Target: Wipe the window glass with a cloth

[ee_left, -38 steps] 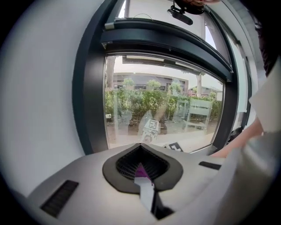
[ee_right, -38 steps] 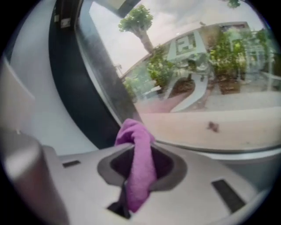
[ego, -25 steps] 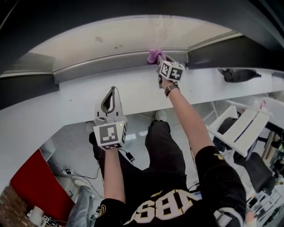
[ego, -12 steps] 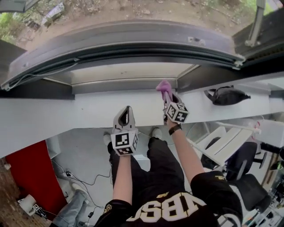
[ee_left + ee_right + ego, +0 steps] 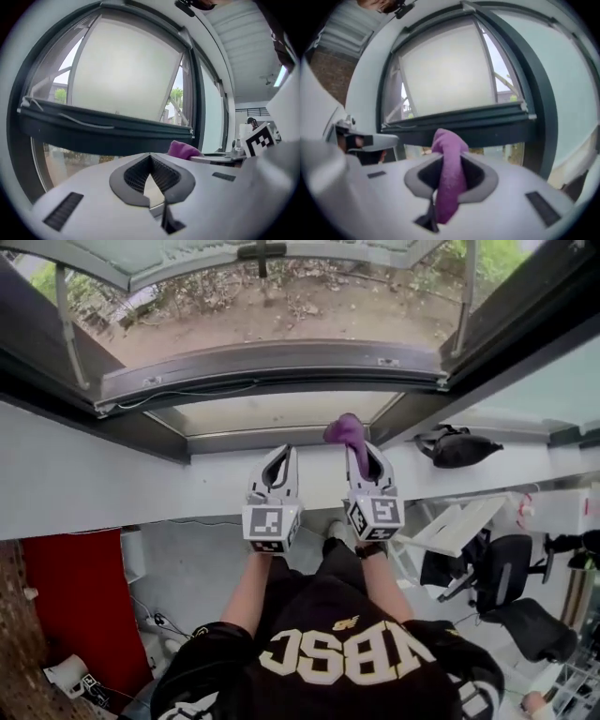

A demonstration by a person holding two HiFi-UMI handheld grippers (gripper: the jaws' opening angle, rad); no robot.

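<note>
The person stands right up against the white sill [image 5: 159, 486], both grippers held out over it side by side. The right gripper [image 5: 364, 456] is clamped on the purple cloth [image 5: 347, 431]. The cloth is pinched low in the jaws, and its free end sticks up and forward past the jaw tips as a rolled tongue. Its long axis runs along the gripper, across the sill and straight at the window. The window glass [image 5: 272, 412], the fixed pane under the dark crossbar [image 5: 272, 362], rises from the far edge of the sill, dead ahead of that cloth tip. From here the tip looks to be over the far edge of the sill and just short of the pane, though I can't be sure it isn't brushing the frame. The left gripper [image 5: 278, 460] is over the sill just to the left of the right one, jaws pressed together with nothing in them. The right hand is therefore the one placed to reach the glass. A cloth held off the pane like this would suit the approach to a wipe as well as a pull-back after one. I can't tell from where I stand whether the glass has been wiped.
</note>
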